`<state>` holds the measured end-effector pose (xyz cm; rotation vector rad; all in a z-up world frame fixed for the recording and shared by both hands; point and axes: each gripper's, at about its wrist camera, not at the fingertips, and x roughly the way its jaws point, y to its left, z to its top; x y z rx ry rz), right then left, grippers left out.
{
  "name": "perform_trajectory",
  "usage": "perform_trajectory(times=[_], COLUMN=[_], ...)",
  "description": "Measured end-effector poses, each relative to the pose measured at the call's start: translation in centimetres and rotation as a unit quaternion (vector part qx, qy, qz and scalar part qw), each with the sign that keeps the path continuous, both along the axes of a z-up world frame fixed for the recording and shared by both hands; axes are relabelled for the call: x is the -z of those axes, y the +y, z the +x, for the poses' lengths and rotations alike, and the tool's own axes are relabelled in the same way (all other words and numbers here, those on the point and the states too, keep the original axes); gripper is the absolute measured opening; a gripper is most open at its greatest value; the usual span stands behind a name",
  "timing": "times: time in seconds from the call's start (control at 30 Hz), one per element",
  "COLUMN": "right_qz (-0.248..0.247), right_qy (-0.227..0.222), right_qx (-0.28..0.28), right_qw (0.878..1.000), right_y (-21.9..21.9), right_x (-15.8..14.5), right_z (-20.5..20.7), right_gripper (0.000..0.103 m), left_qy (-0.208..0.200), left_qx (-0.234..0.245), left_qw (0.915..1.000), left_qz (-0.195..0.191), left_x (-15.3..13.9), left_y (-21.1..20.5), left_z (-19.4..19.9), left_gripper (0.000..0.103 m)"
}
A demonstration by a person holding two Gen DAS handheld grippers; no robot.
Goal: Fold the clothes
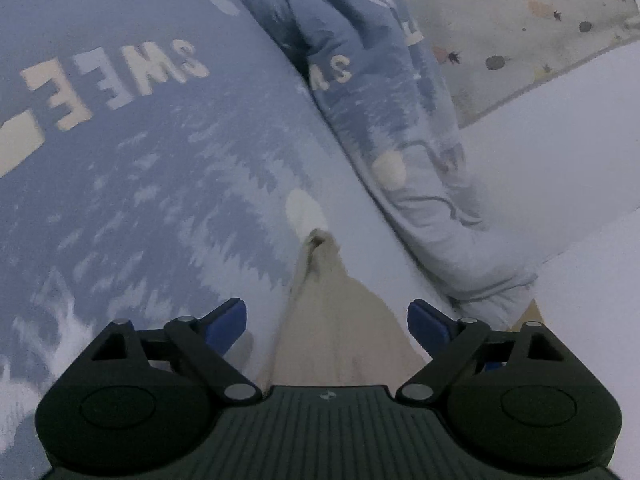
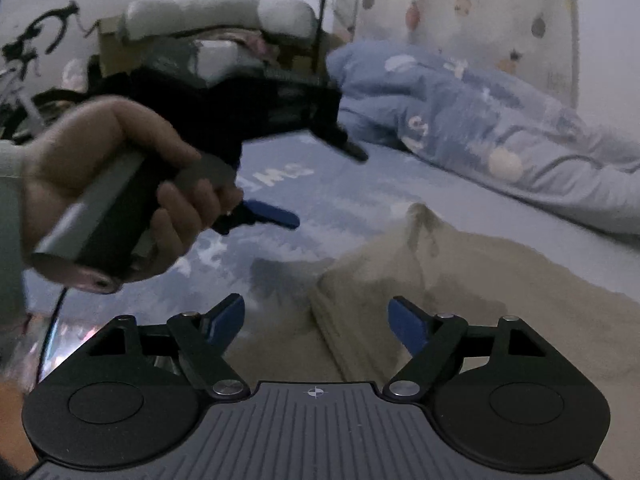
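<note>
A beige garment (image 2: 460,280) lies on the blue printed bedsheet (image 2: 280,184), with a doubled edge facing my right gripper (image 2: 316,320). That gripper is open just above the edge, and its pads touch nothing. In the left wrist view a narrow tip of the beige garment (image 1: 336,340) runs forward between the blue fingers of my left gripper (image 1: 326,324), which is open and does not press on the cloth. The right wrist view also shows the left gripper (image 2: 320,184) held in a person's hand (image 2: 120,176) above the sheet, its jaws wide apart.
A rumpled blue duvet (image 1: 380,80) with white letters lies along the far side of the bed (image 2: 480,120). Behind it hangs a pale fabric with small fruit prints (image 1: 520,20). Boxes and white cushions (image 2: 220,28) are piled at the back left.
</note>
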<state>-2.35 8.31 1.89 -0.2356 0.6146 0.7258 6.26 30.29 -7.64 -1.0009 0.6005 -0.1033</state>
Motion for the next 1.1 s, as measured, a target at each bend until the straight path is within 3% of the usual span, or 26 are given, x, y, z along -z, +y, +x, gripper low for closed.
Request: perform_trajectory(times=[0.2, 0.3, 0.33, 0.37, 0.47, 0.67, 0.8, 0.87, 0.93, 1.1], right_qz=[-0.040, -0.036, -0.034, -0.028, 0.010, 0.126, 0.150, 0.154, 0.157, 0.164], right_qy=[0.057, 0.049, 0.048, 0.050, 0.067, 0.114, 0.129, 0.131, 0.133, 0.130], right_qx=[0.026, 0.043, 0.049, 0.054, 0.071, 0.123, 0.133, 0.132, 0.127, 0.127], right_qw=[0.997, 0.997, 0.997, 0.997, 0.995, 0.978, 0.971, 0.970, 0.970, 0.970], right_y=[3.1, 2.5, 2.2, 1.6, -0.4, -5.8, -7.8, -8.3, -8.7, -10.2], right_x=[3.7, 4.3, 4.2, 4.1, 3.4, 1.5, 1.0, 0.9, 0.8, 0.3], right_z=[4.0, 4.6, 4.6, 4.6, 5.3, 6.4, 6.2, 6.2, 6.0, 7.0], right_gripper=[0.057, 0.033, 0.018, 0.012, 0.012, 0.012, 0.012, 0.012, 0.012, 0.012], left_qy=[0.001, 0.013, 0.018, 0.025, 0.038, 0.040, 0.041, 0.043, 0.055, 0.051], left_qx=[0.045, 0.064, 0.068, 0.068, 0.078, 0.086, 0.082, 0.081, 0.086, 0.081], left_qw=[0.9988, 0.9977, 0.9973, 0.9972, 0.9963, 0.9955, 0.9957, 0.9958, 0.9948, 0.9951], left_qz=[0.019, 0.021, 0.020, 0.014, -0.006, 0.007, 0.008, 0.006, 0.004, 0.028], left_x=[0.0, 1.2, 1.7, 2.3, 3.7, 3.6, 3.7, 3.7, 3.8, 2.2], left_y=[0.1, -0.4, -0.4, -0.4, -0.8, -2.4, -3.4, -4.0, -4.8, -6.4], left_z=[3.5, 5.4, 6.0, 6.5, 8.0, 10.5, 11.5, 11.9, 12.4, 12.9], left_gripper=[0.092, 0.092, 0.092, 0.092, 0.092, 0.092, 0.092, 0.080, 0.019, 0.012])
